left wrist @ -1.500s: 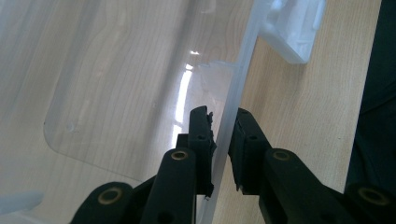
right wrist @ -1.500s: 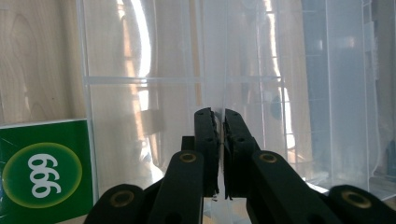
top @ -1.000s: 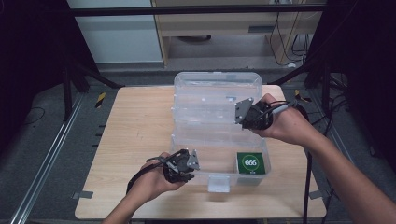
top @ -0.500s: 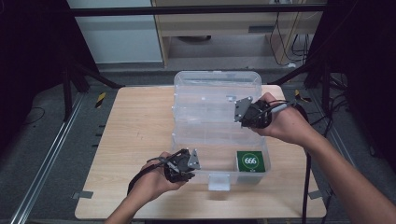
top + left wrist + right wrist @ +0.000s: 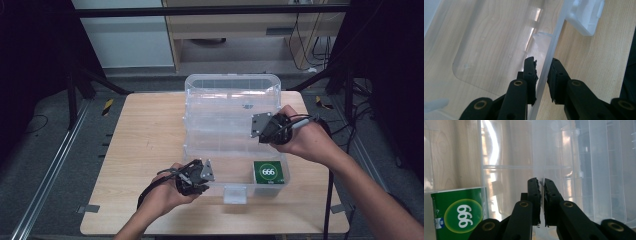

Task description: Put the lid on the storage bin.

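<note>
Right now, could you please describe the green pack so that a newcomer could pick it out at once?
Start at the wooden table and find the clear plastic box standing open on it. The green pack sits inside the box at its near right corner. It is the one coloured item there, with 666 in a white ring.

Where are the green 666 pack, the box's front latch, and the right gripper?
green 666 pack [image 5: 270,172], high view, its top face.
front latch [image 5: 234,194], high view, flap centre.
right gripper [image 5: 541,182], right gripper view, between its fingertips.
</note>
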The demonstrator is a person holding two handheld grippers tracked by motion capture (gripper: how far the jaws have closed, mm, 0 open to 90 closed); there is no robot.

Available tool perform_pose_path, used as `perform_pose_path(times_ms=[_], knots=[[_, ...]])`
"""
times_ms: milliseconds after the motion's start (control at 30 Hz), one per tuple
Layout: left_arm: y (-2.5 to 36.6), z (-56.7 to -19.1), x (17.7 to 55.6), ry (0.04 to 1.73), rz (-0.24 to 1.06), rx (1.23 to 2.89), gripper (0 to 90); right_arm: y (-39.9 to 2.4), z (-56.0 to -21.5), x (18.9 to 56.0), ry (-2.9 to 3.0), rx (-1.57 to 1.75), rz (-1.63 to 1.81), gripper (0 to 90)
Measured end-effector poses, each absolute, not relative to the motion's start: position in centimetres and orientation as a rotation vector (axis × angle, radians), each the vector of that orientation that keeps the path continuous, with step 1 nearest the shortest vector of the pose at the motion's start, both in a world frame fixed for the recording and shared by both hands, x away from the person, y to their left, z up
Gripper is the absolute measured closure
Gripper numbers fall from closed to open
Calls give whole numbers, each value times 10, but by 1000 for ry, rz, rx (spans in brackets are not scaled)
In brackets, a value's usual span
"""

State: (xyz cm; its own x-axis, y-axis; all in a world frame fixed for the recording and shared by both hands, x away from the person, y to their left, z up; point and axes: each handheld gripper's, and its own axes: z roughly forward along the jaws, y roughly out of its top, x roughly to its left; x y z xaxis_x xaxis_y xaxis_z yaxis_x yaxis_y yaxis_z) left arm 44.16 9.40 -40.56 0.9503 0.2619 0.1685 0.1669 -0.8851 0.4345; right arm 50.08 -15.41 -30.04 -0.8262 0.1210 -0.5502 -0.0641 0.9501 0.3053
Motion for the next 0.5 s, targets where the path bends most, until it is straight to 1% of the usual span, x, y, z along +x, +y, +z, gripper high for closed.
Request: perform_pose_path(times_ms=[33,100,133,167,500], knots=[[94,-406,440,340,291,2680,771,-155,-301,497,2507,37,419,853],[94,-406,440,347,288,2679,771,-155,-301,493,2505,32,424,853],[94,-406,440,347,288,2679,771,-155,-301,493,2505,32,424,853],[94,-405,442,303,307,2686,771,-155,-302,492,2502,24,426,853],[96,-407,442,309,303,2665,768,-158,-306,477,2482,2,441,847]])
